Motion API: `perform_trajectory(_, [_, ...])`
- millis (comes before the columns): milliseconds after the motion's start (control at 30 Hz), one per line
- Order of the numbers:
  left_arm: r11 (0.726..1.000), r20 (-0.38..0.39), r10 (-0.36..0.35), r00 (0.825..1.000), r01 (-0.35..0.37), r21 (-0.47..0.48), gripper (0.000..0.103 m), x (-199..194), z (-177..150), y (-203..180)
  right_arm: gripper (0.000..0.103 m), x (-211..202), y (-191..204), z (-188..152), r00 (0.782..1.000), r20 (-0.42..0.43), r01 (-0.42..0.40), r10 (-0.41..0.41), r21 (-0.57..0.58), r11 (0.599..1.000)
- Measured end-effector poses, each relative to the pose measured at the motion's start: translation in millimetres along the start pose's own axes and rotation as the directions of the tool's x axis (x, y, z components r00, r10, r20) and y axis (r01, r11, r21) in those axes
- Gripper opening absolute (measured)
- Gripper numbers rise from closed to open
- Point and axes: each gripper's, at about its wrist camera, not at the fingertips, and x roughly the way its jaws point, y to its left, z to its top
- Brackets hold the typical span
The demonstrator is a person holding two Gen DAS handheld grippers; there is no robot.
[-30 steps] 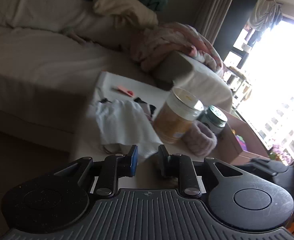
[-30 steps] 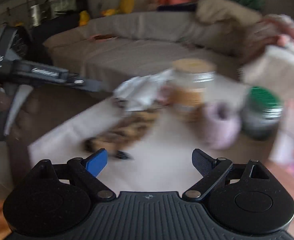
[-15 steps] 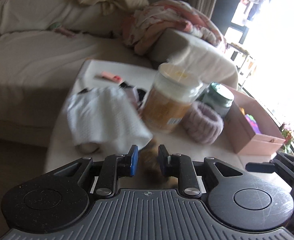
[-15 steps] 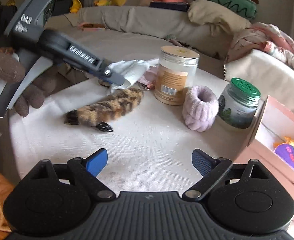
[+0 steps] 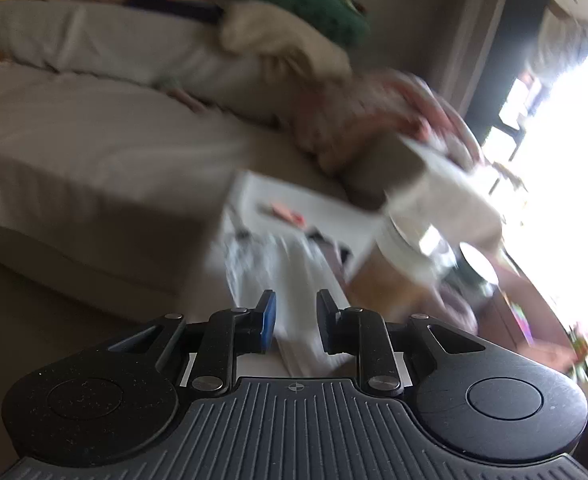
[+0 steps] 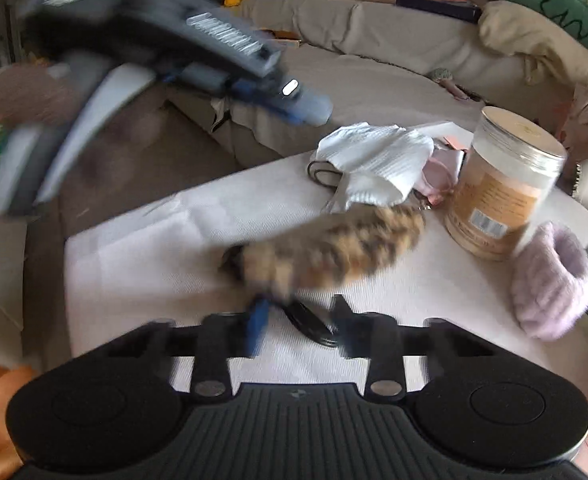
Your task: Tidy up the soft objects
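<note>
Left gripper [image 6: 310,110]: far left in the right wrist view, blurred, raised over the table's far edge; white lettering on its body smeared past reading; held by a gloved hand [image 6: 26,96]. From its own camera, fingers [image 5: 268,316] a narrow gap apart; cannot tell whether anything is pinched.
Table [image 6: 134,248]: round, under a white cloth.
Right gripper [image 6: 296,326]: near centre, low over the cloth, jaws closing; blue-padded fingers [image 6: 256,326] either side of the black clip end; pads not clearly pressing, blurred.
Furry hair clip [image 6: 334,250]: brown and tan stripes, lying on the cloth just beyond the right gripper, tilted up toward the right, black clip [image 6: 310,322] at its near end.
White cloth piece [image 6: 374,160]: crumpled, far centre, over a pink item.
Jar [image 6: 506,196]: right of centre, upright, pale lid, orange label with a barcode; print too small to read.
Lilac fuzzy band [image 6: 550,280]: near right, just beside the jar.
Sofa [image 6: 374,40]: far side, with a beige cushion and a green cushion.
</note>
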Motion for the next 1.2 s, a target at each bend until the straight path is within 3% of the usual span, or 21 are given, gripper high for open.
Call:
perform_trajectory(133, [0.999,0.031,0.04,0.999,-0.039,-0.031,0.024,18.5,5.3,0.3,0.014,-28.7,-9.3,-24.7,0.999,-0.024,0.03,-0.029,0.036,0.999])
perform_trajectory(300, [1.0,-0.01,-0.01,1.0,0.01,-0.002,0.024,35.2,3.7,-21.4,0.015,-58.7,-38.1,-55.5,0.986,-0.046,0.164,-0.16,0.115,0.98])
perform_trajectory(367, [0.995,0.005,0.027,1.0,-0.027,0.093,0.024,40.6,1.2,-43.5,0.031,-66.2,-47.3,-64.9,0.981,-0.036,0.195,-0.192,0.159,0.968])
perform_trajectory(400, [0.985,0.027,0.058,0.998,-0.062,0.164,0.024,43.2,-1.9,-56.3,0.051,-68.0,-51.0,-68.7,0.976,-0.028,0.219,-0.217,0.182,0.959])
perform_trajectory(433, [0.962,0.055,0.094,0.994,-0.105,0.252,0.025,46.7,-6.8,-69.5,0.066,-67.1,-54.5,-71.2,0.97,-0.023,0.244,-0.244,0.201,0.949])
perform_trajectory(533, [0.831,0.14,0.256,0.957,-0.291,0.475,0.029,64.1,-24.7,-97.1,0.074,-66.4,-65.8,-78.1,0.963,-0.006,0.259,-0.268,0.282,0.924])
perform_trajectory(567, [0.806,0.124,0.291,0.949,-0.313,0.502,0.029,71.7,-28.2,-98.0,0.074,-66.5,-68.4,-79.4,0.966,0.001,0.247,-0.26,0.308,0.919])
perform_trajectory(600, [0.807,0.087,0.309,0.947,-0.31,0.503,0.029,78.3,-30.1,-95.3,0.074,-66.5,-68.5,-79.5,0.965,0.004,0.247,-0.261,0.31,0.918])
perform_trajectory(633, [0.827,0.037,0.31,0.95,-0.289,0.483,0.029,83.5,-30.1,-89.7,0.074,-66.2,-68.9,-80.4,0.965,0.005,0.247,-0.262,0.308,0.919])
perform_trajectory(700, [0.894,-0.052,0.259,0.965,-0.219,0.39,0.027,88.5,-28.5,-77.0,0.075,-66.9,-68.7,-81.4,0.965,0.01,0.246,-0.261,0.308,0.919])
perform_trajectory(767, [0.945,-0.086,0.193,0.978,-0.161,0.284,0.031,87.4,-25.0,-65.6,0.078,-63.8,-68.1,-80.3,0.967,0.013,0.239,-0.256,0.308,0.921])
perform_trajectory(867, [0.975,-0.117,0.102,0.988,-0.076,0.209,0.031,87.5,-20.9,-56.9,0.081,-59.8,-66.7,-78.3,0.968,0.012,0.234,-0.249,0.301,0.924])
perform_trajectory(933, [0.976,-0.119,0.067,0.991,-0.04,0.214,0.031,86.8,-22.8,-54.2,0.082,-59.8,-65.7,-78.4,0.969,0.011,0.234,-0.248,0.298,0.925])
perform_trajectory(1000, [0.963,-0.107,0.085,0.991,-0.054,0.262,0.031,90.1,-27.7,-60.4,0.083,-60.4,-65.2,-79.0,0.969,0.012,0.231,-0.245,0.299,0.926])
perform_trajectory(1100, [0.919,-0.062,0.193,0.979,-0.159,0.36,0.034,95.2,-33.3,-66.9,0.083,-60.1,-64.4,-78.8,0.969,0.011,0.232,-0.246,0.297,0.926])
perform_trajectory(1200, [0.898,-0.024,0.263,0.964,-0.236,0.371,0.034,90.6,-34.0,-63.6,0.085,-59.9,-63.8,-79.0,0.97,0.011,0.23,-0.244,0.296,0.927])
